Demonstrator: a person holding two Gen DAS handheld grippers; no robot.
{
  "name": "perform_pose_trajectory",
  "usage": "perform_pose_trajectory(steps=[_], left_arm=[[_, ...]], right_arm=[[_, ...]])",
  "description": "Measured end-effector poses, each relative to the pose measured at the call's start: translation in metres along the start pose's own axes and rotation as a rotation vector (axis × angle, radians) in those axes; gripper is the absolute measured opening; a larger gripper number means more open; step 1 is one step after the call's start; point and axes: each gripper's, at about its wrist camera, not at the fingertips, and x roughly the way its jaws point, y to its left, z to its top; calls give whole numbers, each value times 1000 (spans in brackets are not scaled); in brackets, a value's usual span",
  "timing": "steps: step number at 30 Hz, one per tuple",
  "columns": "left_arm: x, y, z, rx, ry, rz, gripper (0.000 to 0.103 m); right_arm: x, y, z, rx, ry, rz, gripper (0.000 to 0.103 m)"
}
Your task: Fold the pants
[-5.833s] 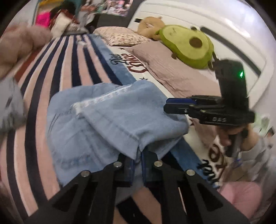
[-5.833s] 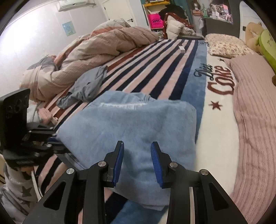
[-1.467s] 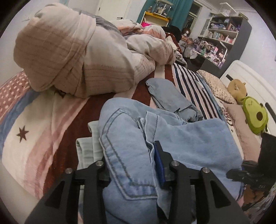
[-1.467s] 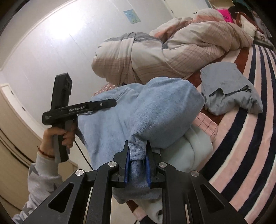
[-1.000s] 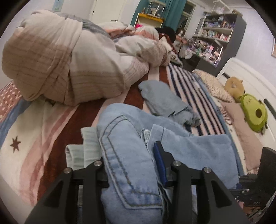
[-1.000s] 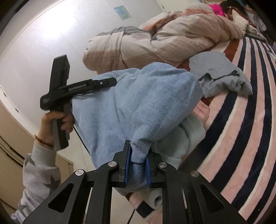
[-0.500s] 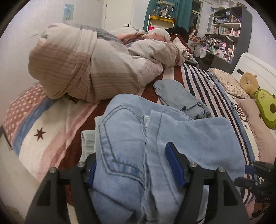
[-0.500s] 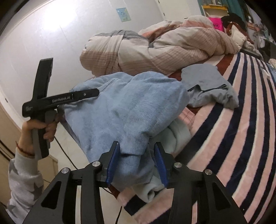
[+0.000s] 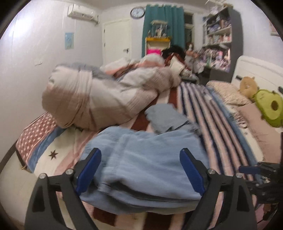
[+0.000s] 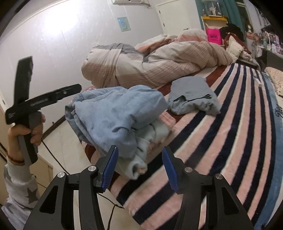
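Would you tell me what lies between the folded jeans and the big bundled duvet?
Only bare bedspread: in the right wrist view a narrow strip separates the jeans from the duvet. The grey garment lies off to the side.

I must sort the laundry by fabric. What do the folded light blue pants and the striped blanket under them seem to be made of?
Pants: apparently denim, faded matte light blue, with stitched seams.
Striped blanket: probably plush fleece; the surface looks fuzzy and soft.

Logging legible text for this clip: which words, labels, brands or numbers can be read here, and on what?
"WM": pink bag behind the bedding.
Print along the left hand-held gripper: too blurred to read.
Dark script on the blanket's blue edge: cut off, unreadable.
Wall clock: numerals too small.
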Motion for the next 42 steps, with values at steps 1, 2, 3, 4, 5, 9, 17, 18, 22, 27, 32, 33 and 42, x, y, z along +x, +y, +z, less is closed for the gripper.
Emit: perform_pose_trajectory(steps=[1,2,3,4,5,9,17,18,22,27,32,33,42], left_arm=[[-8,-9,-1,-3,-24,-19,93],[-15,-19,-2,-9,-49,-43,95],[-22,-32,-4,-19,-75,-71,99],[-29,-46,-8,-24,-100,-94,100],[-36,-61,-12,-24,-130,-106,101],[-53,-117,-28,-20,-217,-125,102],[-58,-212,-56,30,-298,-107,102],[-57,-220,-60,29,-299,-118,102],[-54,-244,-69,40,-296,-121,102],[-50,-263,-74,72,-295,-101,102],[-50,-265,-77,73,-294,-105,102],[-51,-265,-78,72,-294,-103,102],[-53,-259,-79,61,-302,-86,102]], right_arm=[[-6,-2,-2,2,-6,-1,49],[-14,-3,-4,1,-15,-4,52],[-22,-5,-8,-4,-24,-10,54],[-32,-6,-12,-14,-37,-23,55],[-43,-8,-16,-29,-51,-39,56],[-87,-13,-39,-90,-130,-131,71],[-171,-37,-88,-124,-343,-323,102],[-177,-39,-93,-125,-365,-345,102],[-193,-53,-112,-129,-396,-395,102],[-200,-62,-113,-130,-410,-411,102],[-196,-60,-114,-146,-397,-416,102],[-196,-60,-114,-148,-395,-418,102],[-194,-61,-116,-131,-396,-416,102]])
